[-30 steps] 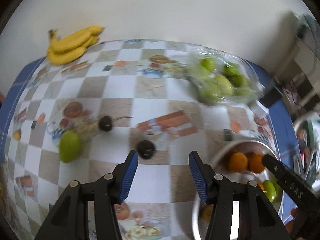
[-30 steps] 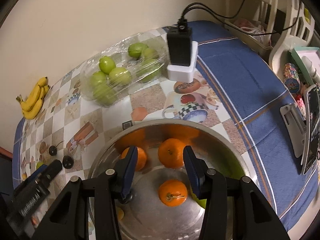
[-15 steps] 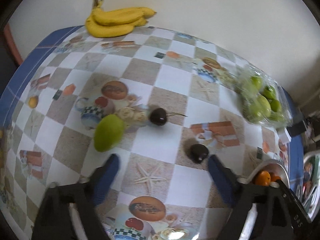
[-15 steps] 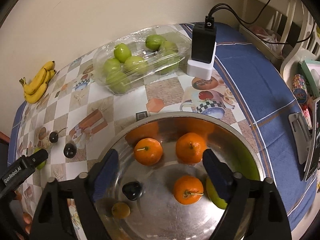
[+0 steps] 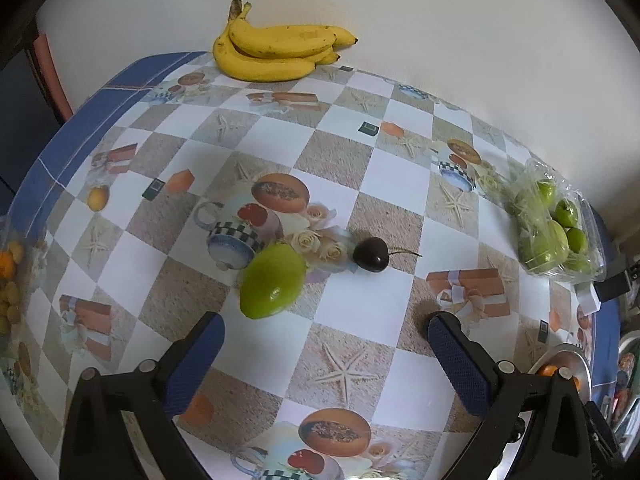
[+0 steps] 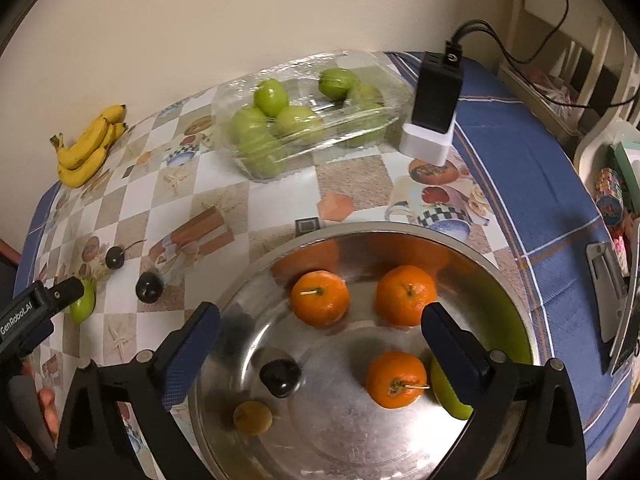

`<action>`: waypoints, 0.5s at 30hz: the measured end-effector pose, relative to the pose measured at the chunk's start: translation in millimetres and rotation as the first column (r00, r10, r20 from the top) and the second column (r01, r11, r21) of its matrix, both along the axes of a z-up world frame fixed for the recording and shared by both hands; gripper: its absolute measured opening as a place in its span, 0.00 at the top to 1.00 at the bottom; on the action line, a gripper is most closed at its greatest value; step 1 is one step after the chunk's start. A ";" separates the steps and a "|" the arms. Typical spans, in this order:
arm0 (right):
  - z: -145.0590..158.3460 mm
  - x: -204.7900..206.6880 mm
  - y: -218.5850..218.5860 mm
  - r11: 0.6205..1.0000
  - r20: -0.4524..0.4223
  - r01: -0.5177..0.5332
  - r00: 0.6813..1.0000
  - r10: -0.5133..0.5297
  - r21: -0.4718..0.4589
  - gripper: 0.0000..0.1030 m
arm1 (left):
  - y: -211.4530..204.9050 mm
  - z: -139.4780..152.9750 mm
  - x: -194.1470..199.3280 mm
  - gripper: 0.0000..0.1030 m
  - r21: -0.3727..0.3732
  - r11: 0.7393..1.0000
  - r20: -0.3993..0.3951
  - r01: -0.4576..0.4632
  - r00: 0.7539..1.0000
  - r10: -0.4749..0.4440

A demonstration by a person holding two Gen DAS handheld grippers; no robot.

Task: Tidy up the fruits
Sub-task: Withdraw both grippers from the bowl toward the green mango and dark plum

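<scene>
Left gripper [image 5: 326,356] jaws just spread wide, empty, facing green fruit [image 5: 273,281]; right gripper [image 6: 320,344] jaws just parted over steel bowl [image 6: 500,280], dark plum [image 6: 280,373] released inside; loose table fruit remained

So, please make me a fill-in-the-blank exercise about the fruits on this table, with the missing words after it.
1. The metal bowl holds ___ oranges.
2. The bananas lie at the table's far edge, against the ___.
3. The green apples are packed in a clear ___ tray.
4. The cherry with a stem lies right of the loose ___ fruit, in the left wrist view.

Missing words: three; wall; plastic; green
</scene>
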State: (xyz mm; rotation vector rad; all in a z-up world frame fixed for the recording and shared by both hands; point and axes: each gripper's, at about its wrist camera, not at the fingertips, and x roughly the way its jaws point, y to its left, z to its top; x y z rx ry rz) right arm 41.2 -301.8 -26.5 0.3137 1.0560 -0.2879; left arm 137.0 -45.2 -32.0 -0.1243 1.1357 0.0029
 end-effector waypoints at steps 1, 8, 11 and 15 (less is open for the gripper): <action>0.8 0.6 1.8 1.000 0.006 -0.007 1.000 0.007 -0.001 0.02 | 0.7 0.2 0.6 0.00 0.007 1.000 0.004 0.002 1.000 -0.002; 8.4 4.0 13.0 0.999 0.055 -0.048 0.997 0.048 -0.004 0.02 | 8.7 7.6 5.3 0.00 -0.007 1.000 0.053 0.017 0.998 -0.017; 10.2 5.9 18.9 0.998 0.065 -0.062 0.996 0.063 -0.011 0.02 | 13.3 10.7 8.0 0.00 0.016 1.000 0.079 0.010 0.997 -0.011; 10.5 10.9 25.9 0.998 0.072 -0.065 0.995 0.066 -0.008 0.02 | 23.1 8.6 14.6 0.00 0.019 1.000 0.082 0.004 0.997 -0.005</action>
